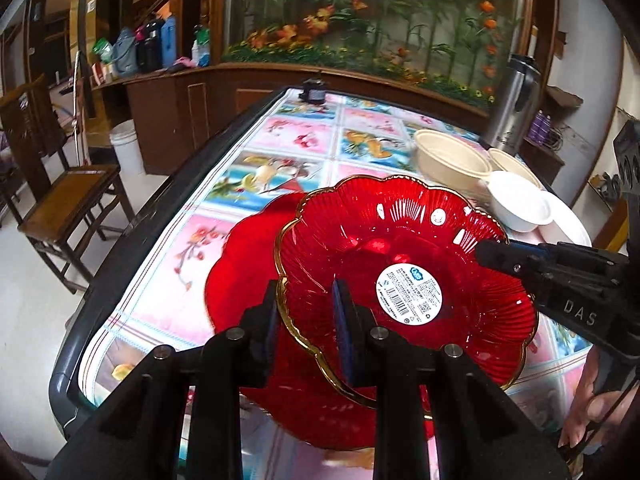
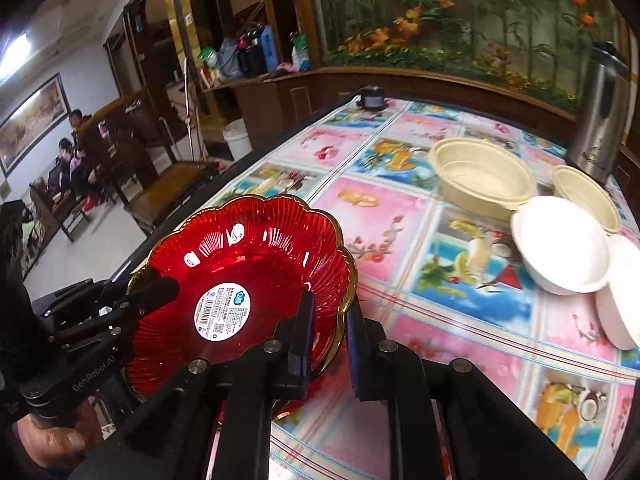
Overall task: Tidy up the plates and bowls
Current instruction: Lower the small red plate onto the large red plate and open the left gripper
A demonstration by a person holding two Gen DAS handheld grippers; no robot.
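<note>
Both grippers clamp the red plate (image 1: 404, 280) w/ gold rim: left gripper (image 1: 306, 320) on its near-left edge, right gripper (image 2: 329, 320) on the right edge, held above a 2nd red plate (image 1: 240, 264) on the table (image 2: 420, 240). Farther right sit two beige bowls (image 1: 450, 156) and white bowls (image 2: 560, 244).

Soft indoor light, glare on the red plate (image 1: 400, 248) (fisheye-bent, slightly blurred).
</note>
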